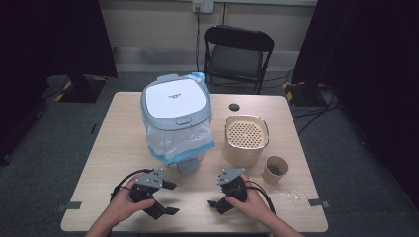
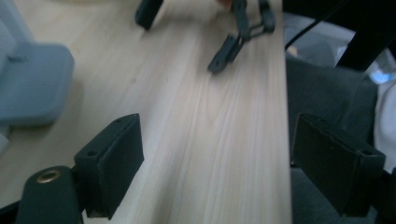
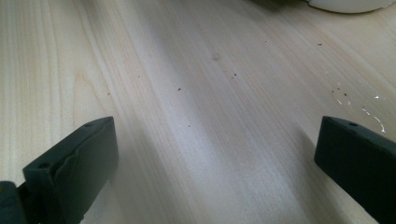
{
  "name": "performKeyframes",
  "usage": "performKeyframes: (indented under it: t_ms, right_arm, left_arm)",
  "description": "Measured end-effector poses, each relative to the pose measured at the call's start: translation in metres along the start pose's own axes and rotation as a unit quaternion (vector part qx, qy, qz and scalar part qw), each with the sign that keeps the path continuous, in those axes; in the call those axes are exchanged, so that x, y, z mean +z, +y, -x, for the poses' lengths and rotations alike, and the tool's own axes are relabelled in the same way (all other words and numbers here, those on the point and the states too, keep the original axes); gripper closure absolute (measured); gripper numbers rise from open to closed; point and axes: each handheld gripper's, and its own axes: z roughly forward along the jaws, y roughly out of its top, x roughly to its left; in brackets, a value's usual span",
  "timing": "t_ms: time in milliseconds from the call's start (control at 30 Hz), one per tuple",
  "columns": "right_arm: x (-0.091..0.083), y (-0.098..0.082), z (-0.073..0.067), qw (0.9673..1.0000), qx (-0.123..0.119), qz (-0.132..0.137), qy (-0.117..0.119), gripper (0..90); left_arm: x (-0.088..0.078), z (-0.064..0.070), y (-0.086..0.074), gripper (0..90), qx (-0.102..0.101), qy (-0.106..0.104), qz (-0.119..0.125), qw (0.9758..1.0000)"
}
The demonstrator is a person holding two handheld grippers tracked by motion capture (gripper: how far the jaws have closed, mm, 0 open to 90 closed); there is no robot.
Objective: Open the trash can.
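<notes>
I have both tools parked low near the front edge of the table (image 1: 99, 163), each one empty, which reads to me as a ready stance before reaching in. The left gripper (image 1: 168, 197) sits toward the front-left, jaws spread with only bare wood between them; the right gripper (image 1: 213, 193) sits just right of the middle of that edge, its jaws standing wide apart over the tabletop, gripping nothing. Nearest to them, just beyond the gap between the two, is the grey bin (image 1: 176, 106) with its white lid closed, standing around the middle of the table toward the back edge; its clear bag (image 1: 182, 140) hangs out loose on the near side. The beige perforated container (image 1: 246, 138) and the paper cup (image 1: 274, 169) wait toward the right edge, clear of my approach.
</notes>
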Motion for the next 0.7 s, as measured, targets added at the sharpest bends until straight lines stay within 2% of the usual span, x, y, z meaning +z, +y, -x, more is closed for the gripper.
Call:
performKeyframes:
  t_ms: [67, 233, 333, 367, 400, 567, 700]
  right_arm:
    - [0.0, 0.0, 0.0, 1.0, 0.0, 0.0, 0.0, 0.0]
    - [0.0, 0.0, 0.0, 1.0, 0.0, 0.0, 0.0, 0.0]
    - [0.0, 0.0, 0.0, 1.0, -0.001, 0.001, 0.0, 0.0]
    - [0.0, 0.0, 0.0, 1.0, 0.0, 0.001, 0.0, 0.0]
    - [0.0, 0.0, 0.0, 1.0, 0.0, 0.001, 0.0, 0.0]
    - [0.0, 0.0, 0.0, 1.0, 0.0, 0.0, -0.002, 0.0]
    - [0.0, 0.0, 0.0, 1.0, -0.001, 0.0, -0.001, 0.0]
  left_arm:
    - [-0.008, 0.002, 0.011, 16.5, 0.003, 0.004, 0.0, 1.0]
    - [-0.016, 0.003, 0.024, 16.6, 0.002, 0.001, -0.003, 1.0]
    - [-0.023, 0.005, 0.034, 16.5, 0.007, 0.0, 0.006, 1.0]
    - [-0.028, 0.005, 0.041, 16.6, 0.009, -0.002, 0.016, 0.9998]
    - [-0.028, 0.005, 0.041, 16.6, 0.009, -0.002, 0.016, 0.9998]
    - [-0.043, 0.006, 0.058, 16.5, 0.014, 0.008, 0.021, 0.9997]
    - [-0.05, 0.006, 0.069, 16.6, 0.02, 0.011, 0.016, 0.9996]
